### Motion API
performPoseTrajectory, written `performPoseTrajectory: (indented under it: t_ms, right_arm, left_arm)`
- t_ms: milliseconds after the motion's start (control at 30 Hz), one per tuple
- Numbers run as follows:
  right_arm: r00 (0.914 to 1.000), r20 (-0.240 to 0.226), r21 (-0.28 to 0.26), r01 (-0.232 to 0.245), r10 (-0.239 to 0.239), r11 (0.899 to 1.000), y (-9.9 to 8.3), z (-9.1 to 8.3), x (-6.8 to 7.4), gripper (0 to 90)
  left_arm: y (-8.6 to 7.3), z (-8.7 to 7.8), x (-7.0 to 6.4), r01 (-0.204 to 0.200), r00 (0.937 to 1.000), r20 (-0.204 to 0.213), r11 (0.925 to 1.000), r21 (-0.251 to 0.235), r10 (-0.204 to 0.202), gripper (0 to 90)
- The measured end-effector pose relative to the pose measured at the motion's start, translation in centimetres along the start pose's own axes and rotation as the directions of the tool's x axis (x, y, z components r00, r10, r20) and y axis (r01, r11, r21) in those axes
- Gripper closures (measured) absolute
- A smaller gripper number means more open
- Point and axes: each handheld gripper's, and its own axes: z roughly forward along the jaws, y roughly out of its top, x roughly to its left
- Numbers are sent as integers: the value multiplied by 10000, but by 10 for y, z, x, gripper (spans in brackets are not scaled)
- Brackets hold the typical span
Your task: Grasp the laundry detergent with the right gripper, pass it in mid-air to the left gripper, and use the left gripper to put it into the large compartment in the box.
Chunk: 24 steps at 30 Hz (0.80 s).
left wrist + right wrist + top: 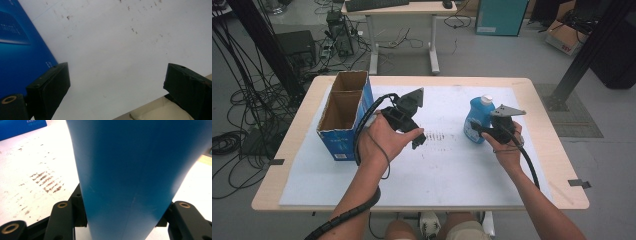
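Right hand-held gripper clamps smooth, tapered blue plastic bottle.

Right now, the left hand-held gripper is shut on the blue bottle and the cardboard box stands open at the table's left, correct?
Not quite: the right hand-held gripper is shut on the bottle, as the right gripper view shows. The box does stand open at the left.

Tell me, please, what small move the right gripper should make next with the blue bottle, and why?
Probably lift it slightly and start carrying it toward the open cardboard box. The right gripper already has its jaws pressed against both sides of the blue bottle, which stands upright on the white mat. The left gripper hangs open beside the box, holding nothing.
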Motion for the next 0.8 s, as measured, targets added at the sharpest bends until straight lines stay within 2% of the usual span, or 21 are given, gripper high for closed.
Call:
performPoseTrajectory:
  t_ms: [533,600,800]
  right_arm:
    - [10000,-52,25,15,-15,10000,0,0,-1,452]
    - [10000,-29,95,30,-29,10000,1,-1,0,452]
    - [10000,3,-65,-43,43,10000,6,-8,-4,451]
  left_arm:
    - [-2,-12,-1,-276,9996,49,9992,-274,278,67]
    - [-2,-16,0,-315,9995,86,9986,-434,319,67]
    - [-3,-19,3,-526,9985,104,9976,-456,532,64]
